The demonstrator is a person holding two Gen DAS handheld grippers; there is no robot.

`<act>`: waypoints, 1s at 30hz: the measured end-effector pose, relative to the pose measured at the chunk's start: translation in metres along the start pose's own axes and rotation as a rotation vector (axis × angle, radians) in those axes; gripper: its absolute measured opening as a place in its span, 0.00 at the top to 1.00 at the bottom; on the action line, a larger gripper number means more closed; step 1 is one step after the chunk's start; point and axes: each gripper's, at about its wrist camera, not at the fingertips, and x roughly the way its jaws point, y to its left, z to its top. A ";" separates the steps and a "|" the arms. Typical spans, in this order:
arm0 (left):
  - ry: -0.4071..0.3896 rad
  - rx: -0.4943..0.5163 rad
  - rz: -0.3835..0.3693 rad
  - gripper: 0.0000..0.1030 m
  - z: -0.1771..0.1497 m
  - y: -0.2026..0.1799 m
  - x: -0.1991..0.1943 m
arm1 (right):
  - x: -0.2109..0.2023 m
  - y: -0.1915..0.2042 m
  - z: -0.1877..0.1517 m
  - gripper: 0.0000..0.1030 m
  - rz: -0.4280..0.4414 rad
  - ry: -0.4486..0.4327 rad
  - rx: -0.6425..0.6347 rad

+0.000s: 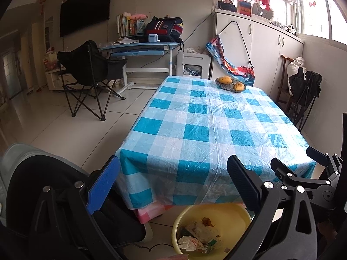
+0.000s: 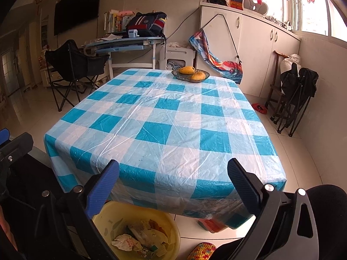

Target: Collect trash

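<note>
While both tools hang over the near edge of the desk, here is the call:

Trash: all of it sits in the yellow basin (image 2: 138, 231) on the floor, just below the desk's near edge; crumpled wrappers (image 2: 124, 241), paper scraps and a brown peel-like bit (image 1: 208, 222).

Desk: checked cloth (image 2: 164, 117) looks clear of litter; only a fruit bowl (image 2: 190, 73) with two mangoes at the far end. My read: collection is close to done, or done.

Left gripper (image 1: 173, 184): jaws spread wide, nothing between them, aimed down over the desk edge with the basin below.

Right gripper (image 2: 173, 184): jaws released, fully apart and empty, tilted down toward the same edge, basin at lower left of its view.

Handling, trash: light, soft, crushable; wrappers likely slick and springy, so a pinch on a crumpled fold should hold better than on a flat face.

Handling, basin: thin plastic, stiff enough, light with this load; the rim (image 1: 180, 218) is the place to grab, one tool each side to stop it tipping.

Pose: both tools side by side, close together, pitched forward and down; the right one shows at the right edge of the left view.

Risk: a one-sided rim grip could spill loose scraps.
</note>
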 end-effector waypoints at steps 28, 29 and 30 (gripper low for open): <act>0.001 0.015 0.023 0.07 -0.003 -0.001 0.004 | 0.001 -0.004 -0.004 0.07 -0.010 0.001 -0.012; 0.001 0.018 0.023 0.07 -0.003 -0.001 0.004 | 0.001 -0.005 -0.004 0.07 -0.011 0.001 -0.009; 0.001 0.020 0.023 0.07 -0.003 -0.001 0.004 | 0.001 -0.006 -0.005 0.07 -0.012 0.001 -0.005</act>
